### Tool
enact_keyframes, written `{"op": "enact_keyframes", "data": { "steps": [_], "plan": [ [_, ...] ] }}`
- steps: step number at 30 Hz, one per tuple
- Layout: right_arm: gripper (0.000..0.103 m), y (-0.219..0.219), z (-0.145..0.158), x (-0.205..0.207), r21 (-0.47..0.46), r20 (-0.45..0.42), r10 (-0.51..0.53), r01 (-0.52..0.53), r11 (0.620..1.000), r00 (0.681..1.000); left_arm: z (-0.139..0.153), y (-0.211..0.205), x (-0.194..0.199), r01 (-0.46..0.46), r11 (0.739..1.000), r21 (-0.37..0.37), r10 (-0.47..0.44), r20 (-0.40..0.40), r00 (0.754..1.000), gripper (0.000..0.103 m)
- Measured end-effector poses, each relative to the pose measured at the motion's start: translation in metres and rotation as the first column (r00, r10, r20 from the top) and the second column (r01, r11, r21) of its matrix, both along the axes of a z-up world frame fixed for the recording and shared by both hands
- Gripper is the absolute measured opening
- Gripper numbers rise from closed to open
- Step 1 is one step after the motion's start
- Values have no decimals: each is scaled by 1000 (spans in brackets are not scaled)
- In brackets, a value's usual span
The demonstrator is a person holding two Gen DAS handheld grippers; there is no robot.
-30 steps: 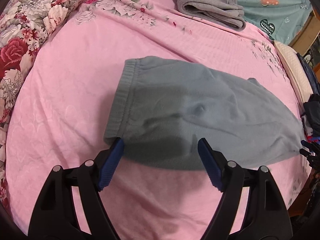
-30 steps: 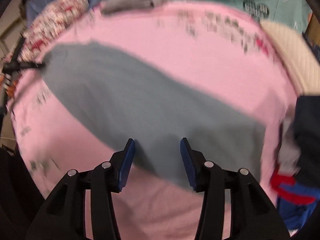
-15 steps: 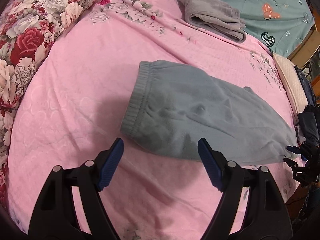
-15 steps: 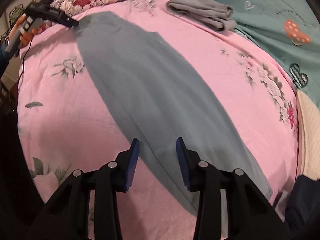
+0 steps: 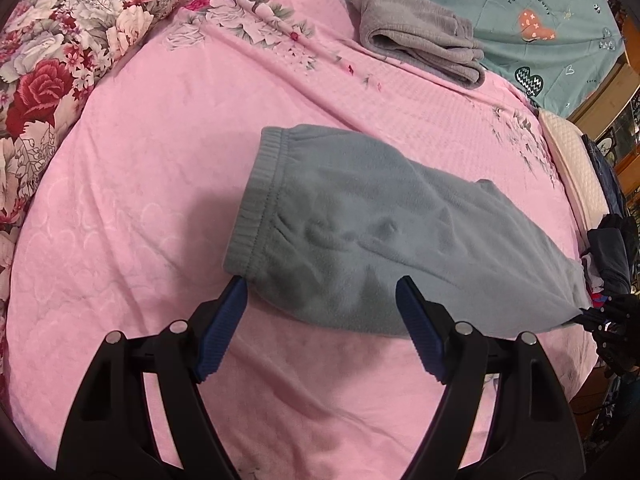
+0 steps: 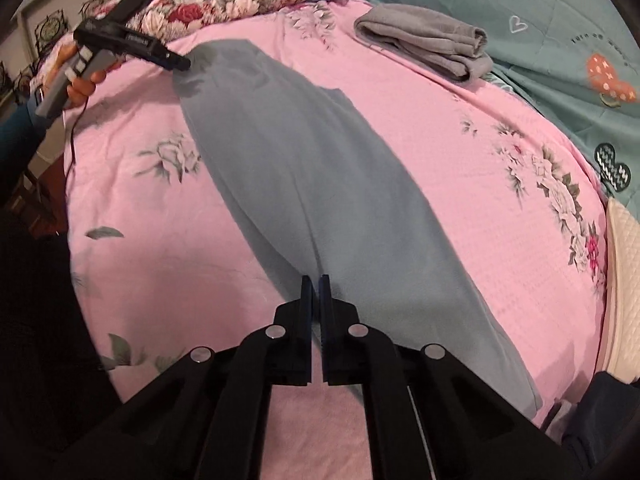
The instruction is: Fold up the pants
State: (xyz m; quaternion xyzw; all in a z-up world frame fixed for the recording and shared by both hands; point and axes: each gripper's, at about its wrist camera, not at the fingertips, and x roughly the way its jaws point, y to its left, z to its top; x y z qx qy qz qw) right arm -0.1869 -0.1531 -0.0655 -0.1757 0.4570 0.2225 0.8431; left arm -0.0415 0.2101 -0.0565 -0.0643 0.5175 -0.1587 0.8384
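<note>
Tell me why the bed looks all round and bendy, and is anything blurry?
Left wrist view: the fisheye lens bulges the pink bedspread and darkens the corners; the blue-grey pants look sharp, with the gripper's shadow on them. Right wrist view: same bulge, everything a bit softer, dark at lower left.

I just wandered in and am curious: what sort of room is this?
Most likely a bedroom. The grey pants lie spread on a bed with a pink sheet, a flowered quilt is bunched at one side, and a teal blanket lies behind a folded grey garment.
</note>
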Motion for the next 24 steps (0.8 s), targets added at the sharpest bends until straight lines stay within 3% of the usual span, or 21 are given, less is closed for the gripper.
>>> {"op": "enact_keyframes", "data": {
  "steps": [5,8,10,14,15,17,20,24],
  "plan": [
    [6,1,-26,-3,-9,-121,-18,17,1000,992,2,1,0,-1,1000,1,1,4,1000,78],
    [22,-3,-17,-2,73,-160,-14,25,997,987,3,2,2,-11,1000,-7,11,2,1000,78],
    [40,-8,-2,4,158,-130,-23,44,986,991,3,-1,4,-10,1000,-3,11,8,1000,78],
    [44,-4,4,25,260,-107,-30,57,964,994,-13,-6,10,-43,992,121,44,-1,999,78],
    [44,-2,-4,31,276,-142,-34,72,958,989,-21,-4,12,-60,983,173,66,-26,997,78],
    [44,0,-25,37,228,-239,-38,94,969,970,-26,4,12,-63,981,185,71,-35,997,78],
    [44,1,-18,34,171,-226,4,35,985,974,-13,17,8,-81,985,149,84,-19,996,78],
    [50,4,25,66,215,-80,70,-51,975,994,8,15,10,-72,995,66,69,45,997,78]
  ]
}}
